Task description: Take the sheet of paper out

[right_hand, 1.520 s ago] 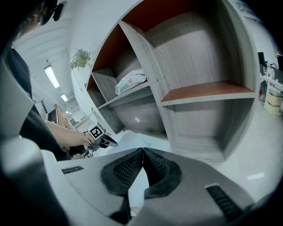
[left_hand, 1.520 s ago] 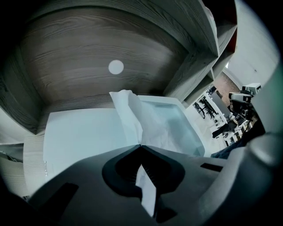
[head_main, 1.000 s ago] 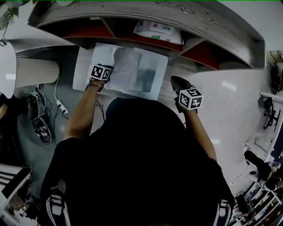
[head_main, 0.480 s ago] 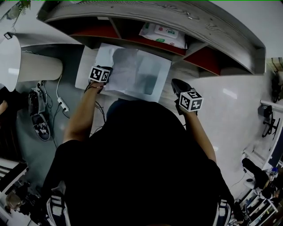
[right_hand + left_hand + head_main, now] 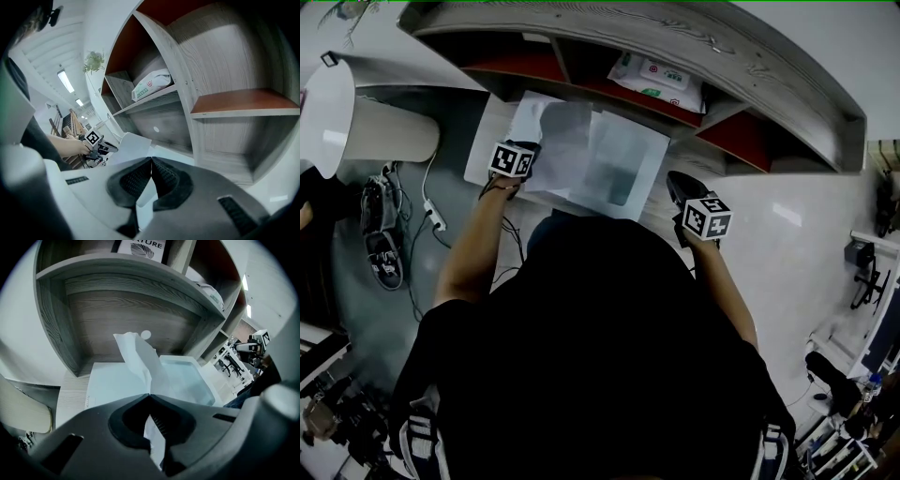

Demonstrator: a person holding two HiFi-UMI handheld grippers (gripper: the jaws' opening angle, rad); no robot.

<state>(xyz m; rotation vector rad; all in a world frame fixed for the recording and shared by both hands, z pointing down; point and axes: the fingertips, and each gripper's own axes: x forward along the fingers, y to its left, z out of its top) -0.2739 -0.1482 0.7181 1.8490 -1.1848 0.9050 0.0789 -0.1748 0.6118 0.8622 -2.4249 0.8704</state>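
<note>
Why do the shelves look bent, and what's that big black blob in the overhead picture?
Head view: a wide lens bows the shelf unit; the blob is the person, darkly dressed, right beneath the camera. Both gripper views: fisheye curving, black corners.

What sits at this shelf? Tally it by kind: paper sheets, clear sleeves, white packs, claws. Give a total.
sheet of paper: 1
clear sleeve: 1
white pack: 1
claws: 2 (left claw, right claw)
Total: 5
</note>
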